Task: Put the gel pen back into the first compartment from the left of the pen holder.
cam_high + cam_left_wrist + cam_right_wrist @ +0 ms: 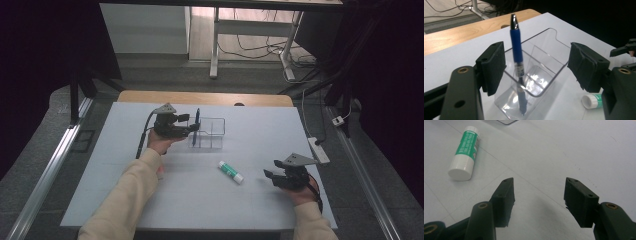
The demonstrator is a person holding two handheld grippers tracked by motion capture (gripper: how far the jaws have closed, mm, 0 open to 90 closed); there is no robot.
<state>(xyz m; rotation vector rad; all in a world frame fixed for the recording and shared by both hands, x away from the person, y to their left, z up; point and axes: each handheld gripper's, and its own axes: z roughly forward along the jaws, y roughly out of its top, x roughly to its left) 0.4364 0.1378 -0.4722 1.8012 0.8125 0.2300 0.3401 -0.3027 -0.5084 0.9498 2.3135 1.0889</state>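
Since the blue pen [517,50] stands nearly upright in the near corner compartment of the clear plastic organiser [549,62], with its tip on the floor of the box and its clip end up, that item reads as stowed.

Left claw [536,67]: spread wide on either side of the pen, pads clear of the barrel; nothing is pinched. In the high view the left claw [189,125] sits at the organiser's [212,132] left end, level with the pen [198,120].

Right claw [538,202]: spread, empty, hovering low over bare worktop [579,150]. In the high view the right claw [272,172] is at the right front of the worktop [125,190], held in the person's hand.

Glue stick [230,171], white body with green label, white cap: lying on its side on the worktop, between the organiser and the right claw, apart from both. In the right gripper view the glue stick [464,153] lies ahead and to the left of the jaws, untouched.

Status, as judged: one item filed, one item outstanding. The glue stick is probably next, the right claw being the nearer. Remaining compartments of the organiser appear vacant.
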